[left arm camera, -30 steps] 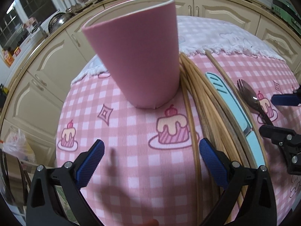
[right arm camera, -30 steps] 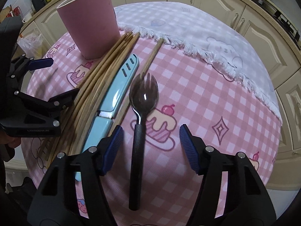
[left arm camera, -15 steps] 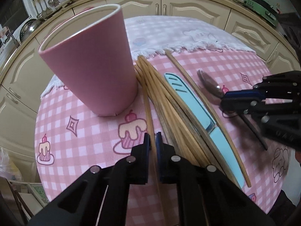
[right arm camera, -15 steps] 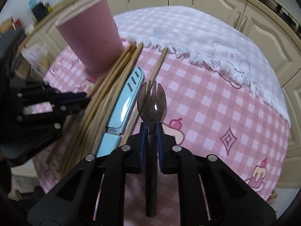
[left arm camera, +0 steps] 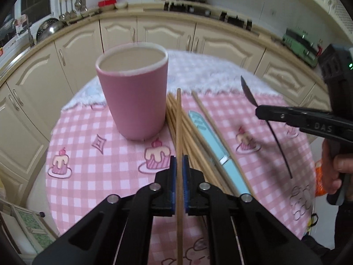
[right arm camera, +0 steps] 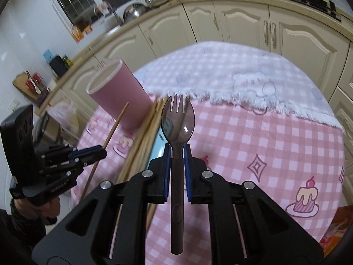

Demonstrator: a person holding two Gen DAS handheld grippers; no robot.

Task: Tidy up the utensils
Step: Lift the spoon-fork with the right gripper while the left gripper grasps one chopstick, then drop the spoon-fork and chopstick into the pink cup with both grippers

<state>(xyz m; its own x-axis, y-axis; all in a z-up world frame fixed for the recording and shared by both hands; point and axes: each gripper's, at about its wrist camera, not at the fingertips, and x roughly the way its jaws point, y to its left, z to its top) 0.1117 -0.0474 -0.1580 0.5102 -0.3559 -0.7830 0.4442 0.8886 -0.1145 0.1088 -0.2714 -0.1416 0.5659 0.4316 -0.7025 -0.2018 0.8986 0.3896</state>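
Observation:
A pink cup [left arm camera: 134,92] stands upright on the pink checked tablecloth [left arm camera: 88,167]; it also shows in the right wrist view [right arm camera: 119,95]. My left gripper [left arm camera: 179,167] is shut on a wooden chopstick [left arm camera: 179,121] and holds it above the table, pointing toward the cup. Several more chopsticks [left arm camera: 194,139] and a light blue knife [left arm camera: 216,152] lie right of the cup. My right gripper [right arm camera: 176,154] is shut on a dark spork [right arm camera: 177,119], lifted off the table. The spork also shows in the left wrist view [left arm camera: 249,92].
A white fringed cloth [right arm camera: 242,77] covers the far part of the round table. Cream kitchen cabinets [left arm camera: 154,35] curve behind the table. The table edge drops off at left and right. An orange bag [left arm camera: 320,181] lies below the right edge.
Both grippers were open a second ago, then closed, left on a chopstick, right on the spork. Both have since lifted their items off the table.

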